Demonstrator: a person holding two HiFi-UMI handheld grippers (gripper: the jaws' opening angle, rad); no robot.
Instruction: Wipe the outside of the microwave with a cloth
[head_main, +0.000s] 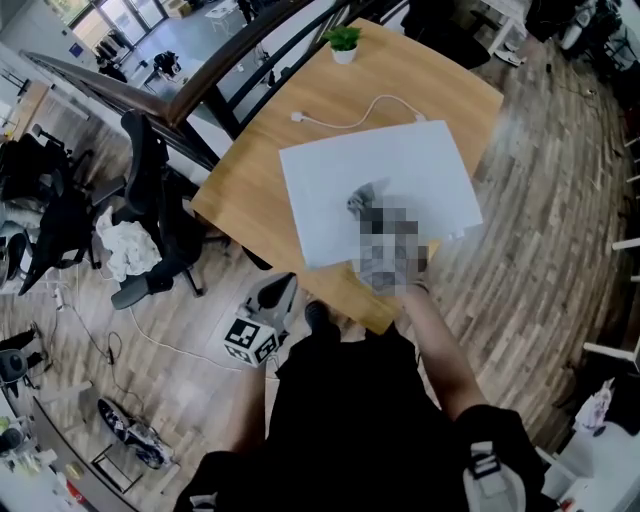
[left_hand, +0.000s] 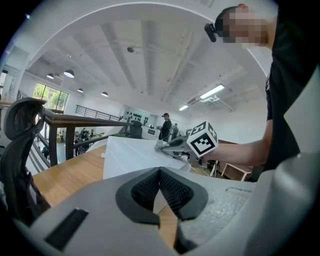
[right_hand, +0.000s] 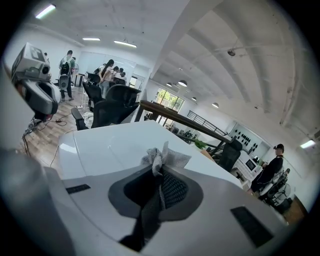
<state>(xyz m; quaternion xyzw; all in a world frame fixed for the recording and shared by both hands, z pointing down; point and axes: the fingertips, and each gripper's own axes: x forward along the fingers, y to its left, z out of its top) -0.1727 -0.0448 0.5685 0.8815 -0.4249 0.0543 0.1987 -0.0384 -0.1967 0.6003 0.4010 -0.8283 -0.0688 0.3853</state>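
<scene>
A white microwave (head_main: 400, 170) is seen from above at the centre of the frame, set on a wooden desk (head_main: 250, 170), its flat top plain and glossy. A crumpled grey cloth (head_main: 362, 198) is pressed on that top, near its middle. At lower left, the left gripper (left_hand: 160, 172) is held low beside the desk, its jaws closed together on nothing. Further right, the right gripper (right_hand: 161, 172) is reached over the microwave on an outstretched forearm, its jaws clamped on the cloth.

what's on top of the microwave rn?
Only a grey cloth, pinched in the right gripper, lies on the white microwave top. The patch of top beneath the cloth is covered.
</scene>
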